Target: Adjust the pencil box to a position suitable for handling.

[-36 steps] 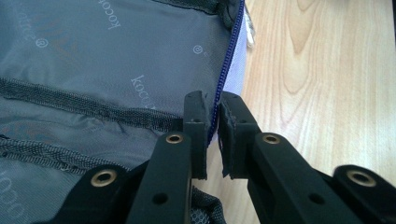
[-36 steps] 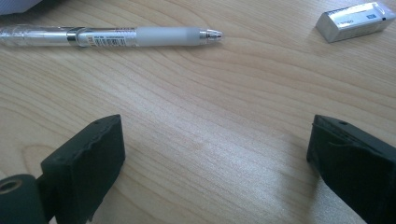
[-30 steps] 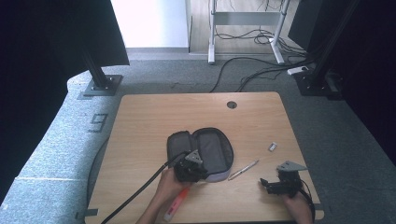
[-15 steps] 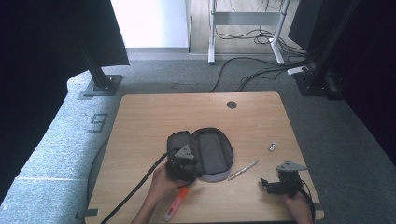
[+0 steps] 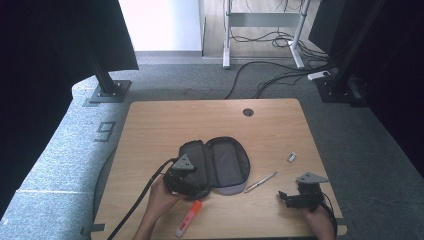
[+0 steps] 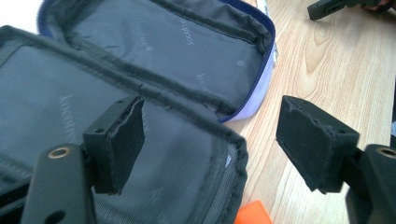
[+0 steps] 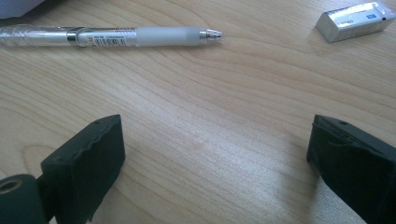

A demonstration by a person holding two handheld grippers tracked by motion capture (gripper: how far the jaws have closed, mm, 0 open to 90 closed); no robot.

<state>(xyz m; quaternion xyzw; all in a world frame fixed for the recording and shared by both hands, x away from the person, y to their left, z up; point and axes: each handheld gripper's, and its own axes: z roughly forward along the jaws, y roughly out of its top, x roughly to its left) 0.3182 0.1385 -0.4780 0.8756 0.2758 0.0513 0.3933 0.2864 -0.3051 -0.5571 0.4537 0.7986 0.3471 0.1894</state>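
An open dark pencil case (image 5: 220,161) lies flat in the middle of the wooden table (image 5: 200,125), grey lining up. My left gripper (image 5: 192,184) hovers over the case's near left half (image 6: 56,107). Its jaws have just been opening and now stand apart (image 6: 215,126) with nothing between them. An orange highlighter (image 5: 188,218) lies just in front of the case, its tip (image 6: 252,214) below the jaws. My right gripper (image 5: 285,196) rests low at the front right, open (image 7: 215,140) over bare wood. A clear pen (image 7: 112,36) lies beyond it.
A small silver eraser (image 5: 292,157) sits right of the case and shows past the pen (image 5: 260,182) in the right gripper view (image 7: 355,21). A cable hole (image 5: 248,112) marks the table's far side. The left gripper's cable trails off the front edge.
The left gripper has opened its jaws, risen a little and drawn to the left along the case's near side. The right gripper has stayed put.
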